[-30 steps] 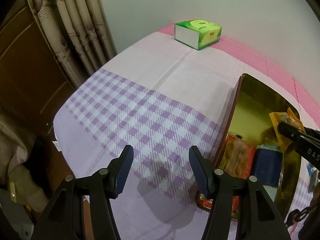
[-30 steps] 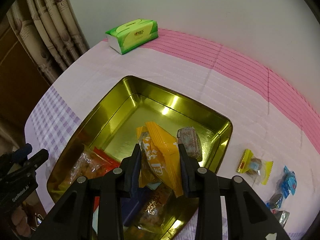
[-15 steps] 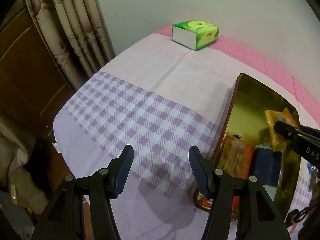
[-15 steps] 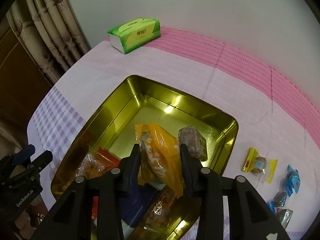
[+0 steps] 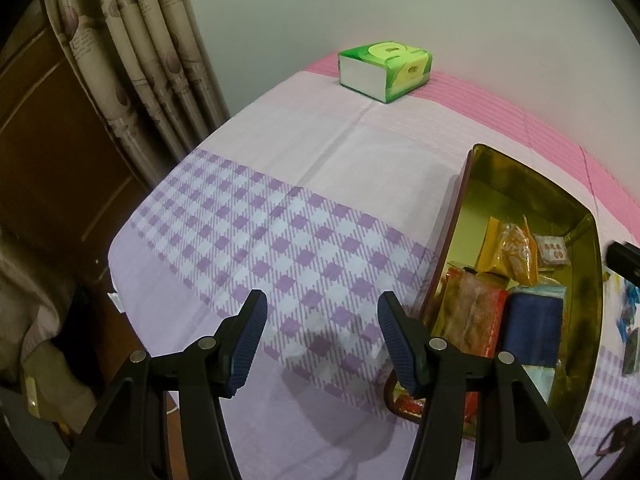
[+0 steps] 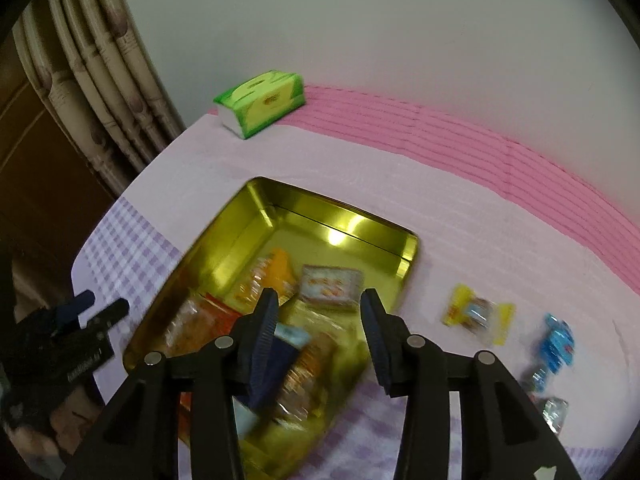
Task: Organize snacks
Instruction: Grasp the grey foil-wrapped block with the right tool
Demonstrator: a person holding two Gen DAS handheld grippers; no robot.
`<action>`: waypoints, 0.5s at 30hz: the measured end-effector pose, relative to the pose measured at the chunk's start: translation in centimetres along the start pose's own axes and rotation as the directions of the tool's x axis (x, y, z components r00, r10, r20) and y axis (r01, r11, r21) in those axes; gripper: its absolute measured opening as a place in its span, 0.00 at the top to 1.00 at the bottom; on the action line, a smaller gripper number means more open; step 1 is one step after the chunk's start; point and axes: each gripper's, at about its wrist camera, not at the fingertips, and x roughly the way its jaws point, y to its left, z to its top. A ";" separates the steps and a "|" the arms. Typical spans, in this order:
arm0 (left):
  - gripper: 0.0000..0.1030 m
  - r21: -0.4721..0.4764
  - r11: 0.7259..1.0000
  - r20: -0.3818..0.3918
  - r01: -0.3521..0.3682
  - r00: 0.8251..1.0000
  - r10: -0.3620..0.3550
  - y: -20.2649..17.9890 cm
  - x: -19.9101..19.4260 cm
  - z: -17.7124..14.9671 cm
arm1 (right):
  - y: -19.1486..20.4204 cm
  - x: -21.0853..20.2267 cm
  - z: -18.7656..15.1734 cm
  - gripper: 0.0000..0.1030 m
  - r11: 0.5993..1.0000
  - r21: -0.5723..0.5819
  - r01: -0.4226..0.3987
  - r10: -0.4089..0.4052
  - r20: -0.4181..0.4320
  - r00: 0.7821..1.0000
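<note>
— While the left gripper [image 5: 320, 330] hangs over the checked cloth [image 5: 248, 236], what can you read in its view?
— Little. The green tissue box [image 5: 385, 70] by the wall has a yellow logo too small to read. The small pale packet [image 5: 552, 249] in the gold tin [image 5: 452, 240] carries red characters I cannot make out.
— Materials?
— The tin is shiny metal, rectangular with rounded corners. Inside lie a crinkly orange pouch [image 5: 514, 248], a clear wrapper with red trim [image 5: 472, 308] and a dark blue block [image 5: 532, 328]. The fingers [image 5: 248, 340] have ribbed blue pads, spread apart, with nothing between them.
— And the right view?
— Blurred. The right gripper [image 6: 318, 320] is above the tin's [image 6: 332, 208] near end; its jaws have just been opening, and now they stand apart with nothing pinched. The orange pouch [image 6: 268, 276] lies loose in the tin beside the pale packet [image 6: 332, 286].
— Snacks outside?
— A yellow-ended candy [image 6: 478, 314], a blue one [image 6: 556, 344] and a clear one [image 6: 554, 410] sit on the cloth right of the tin. Their print is unreadable.
</note>
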 end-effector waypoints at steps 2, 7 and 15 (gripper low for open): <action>0.43 0.009 1.000 0.003 -0.003 1.000 0.003 -0.1 -0.1 0.0 | -1.4 -1.0 -0.8 0.60 1.000 0.015 0.021 -0.021 0.008 1.000; 0.43 0.026 1.000 0.013 -0.003 1.000 0.002 -0.5 -0.4 -0.2 | -5.9 -3.5 -3.3 0.60 0.993 0.054 0.104 -0.106 0.022 0.994; 0.43 0.047 0.999 0.021 -0.016 1.000 0.015 -1.0 -0.6 -0.3 | -13.0 -4.9 -8.4 0.60 0.962 0.143 0.232 -0.227 -0.046 0.973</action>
